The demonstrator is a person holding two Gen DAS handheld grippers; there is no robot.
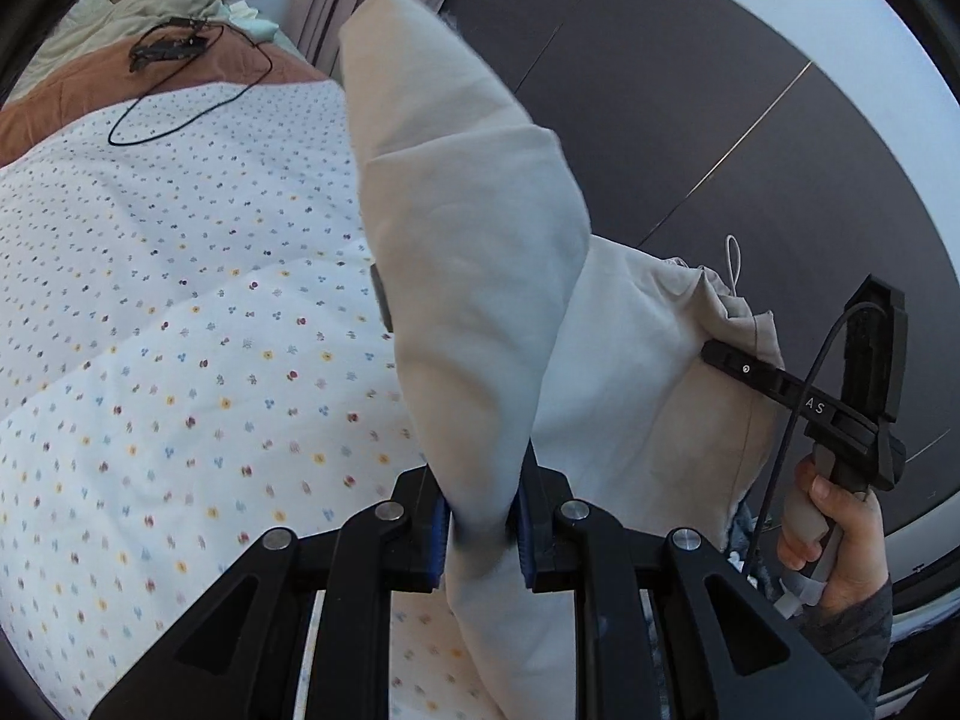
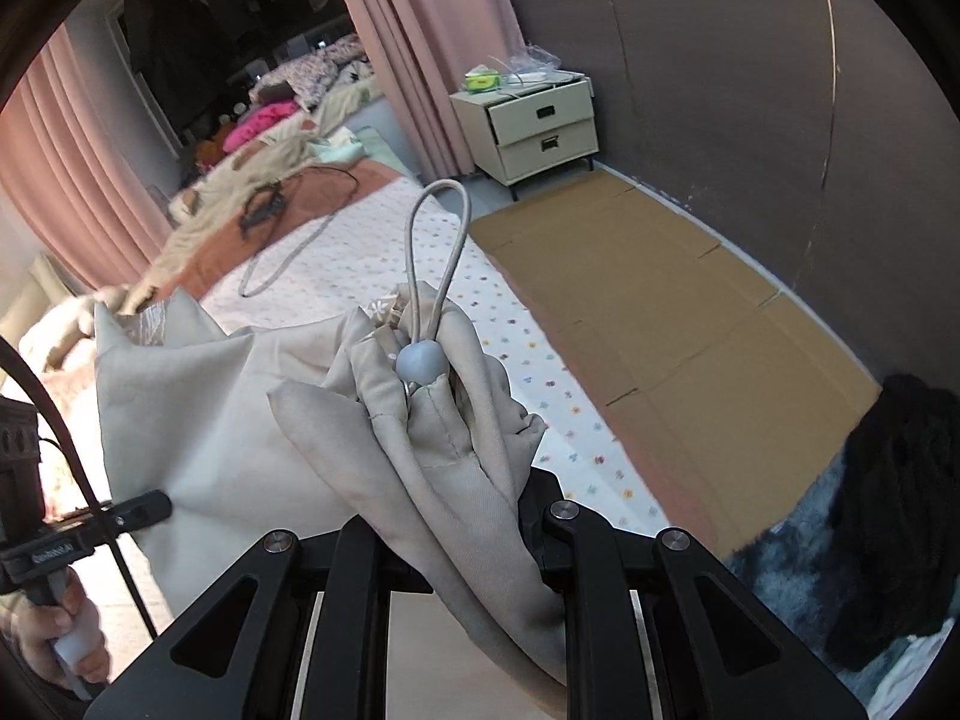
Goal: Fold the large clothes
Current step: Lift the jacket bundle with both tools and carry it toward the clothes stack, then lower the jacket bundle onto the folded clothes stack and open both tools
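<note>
Both tools, left and right, clamped on beige garment edges above quilt.

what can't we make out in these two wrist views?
- Left wrist: beige garment runs below the frame; overall shape unknown.
- Left wrist: right gripper tip buried in cloth.
- Right wrist: left gripper tip ends against cloth; contact unclear.
- Right wrist: nightstand top items too small.

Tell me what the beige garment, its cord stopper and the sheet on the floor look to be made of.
Beige garment: thin woven cloth, matte; fine twill lines and soft creases suggest cotton or a blend.
Cord stopper: smooth grey-blue ball, likely plastic or rubber.
Floor sheet: flattened brown cardboard, matte, with fold lines and flap cuts.
</note>
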